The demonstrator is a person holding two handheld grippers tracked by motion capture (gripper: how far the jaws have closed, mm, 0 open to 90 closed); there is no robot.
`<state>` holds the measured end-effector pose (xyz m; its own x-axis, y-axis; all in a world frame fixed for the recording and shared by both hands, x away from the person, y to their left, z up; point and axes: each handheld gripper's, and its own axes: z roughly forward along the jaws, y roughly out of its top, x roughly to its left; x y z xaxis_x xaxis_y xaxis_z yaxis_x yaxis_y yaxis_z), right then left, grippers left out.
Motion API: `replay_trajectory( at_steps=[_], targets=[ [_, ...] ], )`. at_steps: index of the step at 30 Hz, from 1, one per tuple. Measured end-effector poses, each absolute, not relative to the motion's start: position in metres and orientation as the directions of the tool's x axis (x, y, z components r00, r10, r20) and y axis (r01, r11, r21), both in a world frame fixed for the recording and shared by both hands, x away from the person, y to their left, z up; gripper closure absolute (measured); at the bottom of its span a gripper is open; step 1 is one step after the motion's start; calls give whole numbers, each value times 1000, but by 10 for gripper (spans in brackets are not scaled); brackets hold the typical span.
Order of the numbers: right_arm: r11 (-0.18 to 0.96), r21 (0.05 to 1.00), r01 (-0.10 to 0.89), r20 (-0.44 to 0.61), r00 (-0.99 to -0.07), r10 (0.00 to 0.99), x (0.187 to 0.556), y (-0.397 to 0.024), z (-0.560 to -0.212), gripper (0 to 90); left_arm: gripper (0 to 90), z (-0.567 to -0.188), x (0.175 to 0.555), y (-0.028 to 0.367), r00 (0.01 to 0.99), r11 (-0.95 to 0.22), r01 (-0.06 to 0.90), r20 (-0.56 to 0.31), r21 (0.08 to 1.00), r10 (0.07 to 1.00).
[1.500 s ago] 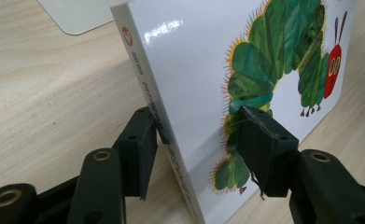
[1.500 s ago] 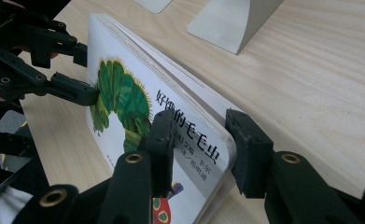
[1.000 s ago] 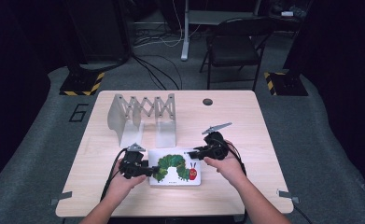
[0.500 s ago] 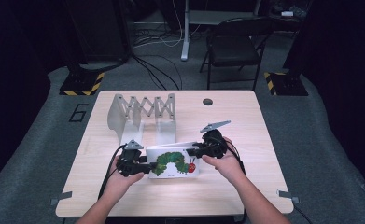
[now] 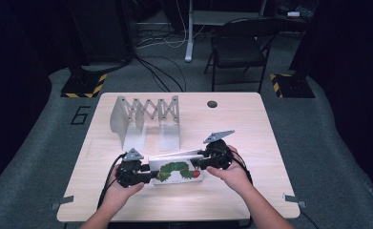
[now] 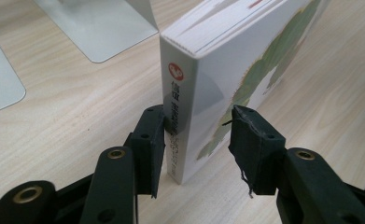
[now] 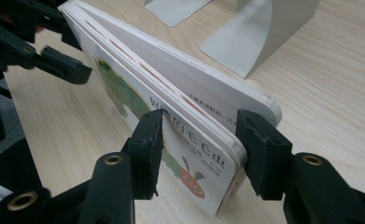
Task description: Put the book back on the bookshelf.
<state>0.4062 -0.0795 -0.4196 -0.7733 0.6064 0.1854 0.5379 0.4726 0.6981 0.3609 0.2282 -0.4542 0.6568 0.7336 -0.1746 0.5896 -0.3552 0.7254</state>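
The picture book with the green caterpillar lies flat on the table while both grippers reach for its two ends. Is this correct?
Not quite: the book does not lie flat. It stands on its edge on the table, as the left gripper view shows, with its spine upright between the jaws. The rest holds: the left gripper and right gripper are at its two ends.

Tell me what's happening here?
A person stands a picture book on edge on the table, a gripper at each end. The left gripper straddles the spine end, jaws just closing; the right gripper straddles the open end, jaws just opening. A metal rack waits behind.
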Motion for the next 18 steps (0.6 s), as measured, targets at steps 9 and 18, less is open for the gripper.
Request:
replay_trajectory(
  at_steps=[9,18],
  targets=[
    [474,690,547,176,-762,623,402,-83,-424,498,529,-438,359,233,676,-371,586,-181,721,714],
    [449,685,573,199,-741,642,401,-90,-430,495,505,-428,364,226,703,-399,560,-162,726,692]
  ],
)
